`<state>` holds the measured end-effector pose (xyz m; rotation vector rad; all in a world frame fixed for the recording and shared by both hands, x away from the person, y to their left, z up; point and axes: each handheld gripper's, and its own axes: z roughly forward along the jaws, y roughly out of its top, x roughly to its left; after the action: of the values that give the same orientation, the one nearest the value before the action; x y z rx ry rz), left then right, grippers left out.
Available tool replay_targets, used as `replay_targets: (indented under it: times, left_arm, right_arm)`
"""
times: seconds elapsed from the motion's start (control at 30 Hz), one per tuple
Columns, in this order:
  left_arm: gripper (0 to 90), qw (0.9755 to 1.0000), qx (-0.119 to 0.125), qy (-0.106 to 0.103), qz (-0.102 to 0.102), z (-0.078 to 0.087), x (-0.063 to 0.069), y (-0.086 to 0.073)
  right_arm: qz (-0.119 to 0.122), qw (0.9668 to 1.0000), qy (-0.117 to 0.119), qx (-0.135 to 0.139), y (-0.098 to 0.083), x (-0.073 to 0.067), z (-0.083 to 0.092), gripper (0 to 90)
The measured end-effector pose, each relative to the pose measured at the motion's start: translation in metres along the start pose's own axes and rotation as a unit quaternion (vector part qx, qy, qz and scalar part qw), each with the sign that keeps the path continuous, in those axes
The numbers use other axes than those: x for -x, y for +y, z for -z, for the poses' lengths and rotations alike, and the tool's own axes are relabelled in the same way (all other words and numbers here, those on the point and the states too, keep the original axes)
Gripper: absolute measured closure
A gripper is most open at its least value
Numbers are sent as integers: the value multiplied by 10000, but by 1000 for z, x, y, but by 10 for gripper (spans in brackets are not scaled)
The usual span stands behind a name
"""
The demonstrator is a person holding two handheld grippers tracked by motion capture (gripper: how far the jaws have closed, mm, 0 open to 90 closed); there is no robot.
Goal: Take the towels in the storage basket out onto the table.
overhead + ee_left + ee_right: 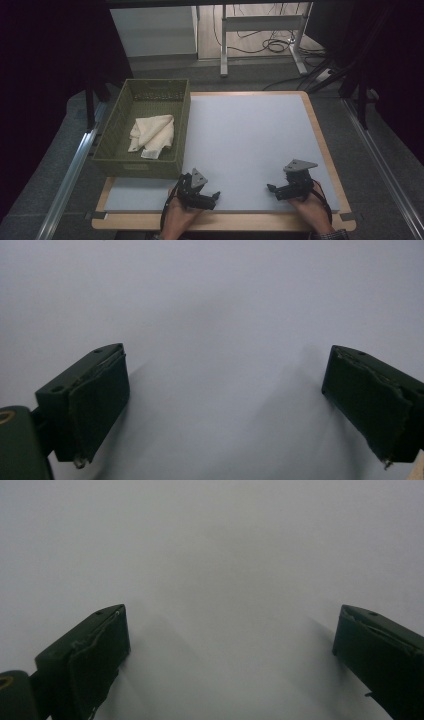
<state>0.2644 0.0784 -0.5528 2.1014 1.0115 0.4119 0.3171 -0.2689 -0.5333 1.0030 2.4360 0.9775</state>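
A cream folded cloth (152,134) lies inside an olive woven basket (116,146) at the table's left. My left gripper (212,196) rests low over the pale mat (250,135) near the front edge, just right of the basket's front corner. Its jaws stand wide apart with bare mat between them, and its fingers (95,405) show in the left gripper view. My right gripper (272,190) sits near the front right, pointing left, held by a hand. Its jaws are open too, with the fingers (90,655) over plain mat.
The wooden table edge (225,222) frames the mat. Beyond the table stand a desk frame (260,30) and loose cables (275,46) on the floor. A metal rail (67,185) runs along the left side and another (385,170) along the right.
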Motion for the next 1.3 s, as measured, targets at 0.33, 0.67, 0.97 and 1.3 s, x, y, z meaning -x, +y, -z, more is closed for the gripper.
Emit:
replay_targets:
  times: [0.33, 0.67, 0.97, 1.3]
  left_arm:
    - [65, 9993, 332, 138, 117, 2, 5, -10]
    - [65, 9991, 389, 131, 130, 2, 5, -12]
    - [61, 9995, 286, 96, 116, 2, 4, -9]
    - [61, 9998, -174, 52, 118, 2, 3, 4]
  right_arm:
    - [2, 10000, 1, 2, 0, 0, 0, 17]
    - [4, 10000, 1, 3, 0, 0, 0, 17]
    - [7, 10000, -2, 3, 0, 0, 0, 17]
    - [8, 10000, -4, 3, 0, 0, 0, 17]
